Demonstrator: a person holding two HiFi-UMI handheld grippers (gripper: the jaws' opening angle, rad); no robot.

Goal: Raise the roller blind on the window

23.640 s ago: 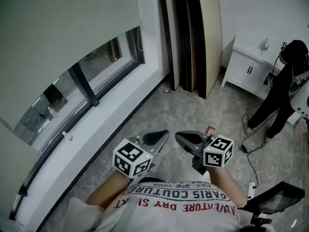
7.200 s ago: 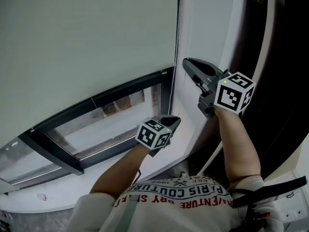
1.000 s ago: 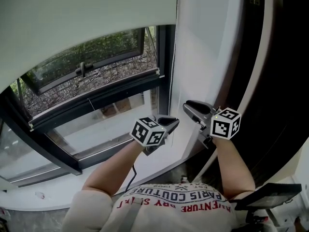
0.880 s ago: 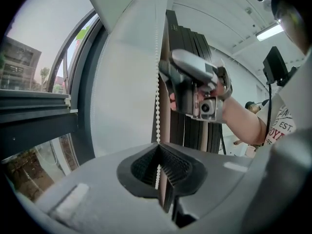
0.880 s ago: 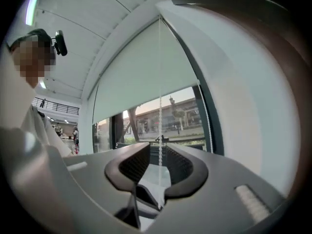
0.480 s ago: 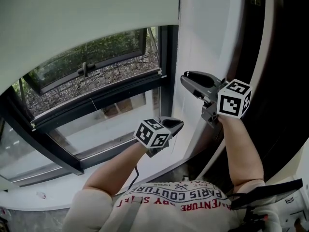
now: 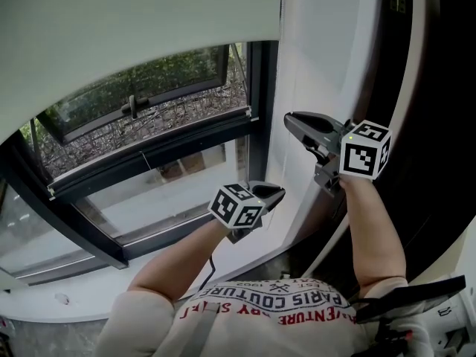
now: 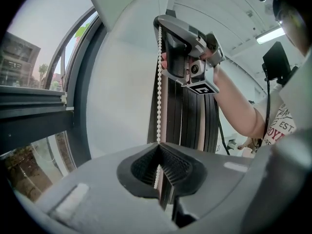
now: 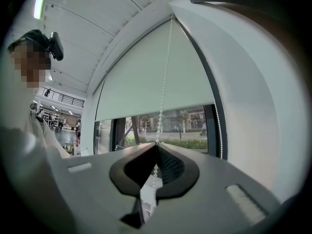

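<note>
One chain [image 8: 158, 82] between both grippers' [image 7: 274, 190] [image 7: 291, 117] fingers [image 8: 145, 167]

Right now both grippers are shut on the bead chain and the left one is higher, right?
No: the right gripper is the higher one, above the left gripper, as the head view shows. Both are shut on the bead chain.

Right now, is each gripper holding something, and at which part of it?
Both hold the bead chain of the roller blind: the left gripper is shut on a lower stretch, the right gripper on the same strand higher up.
</note>
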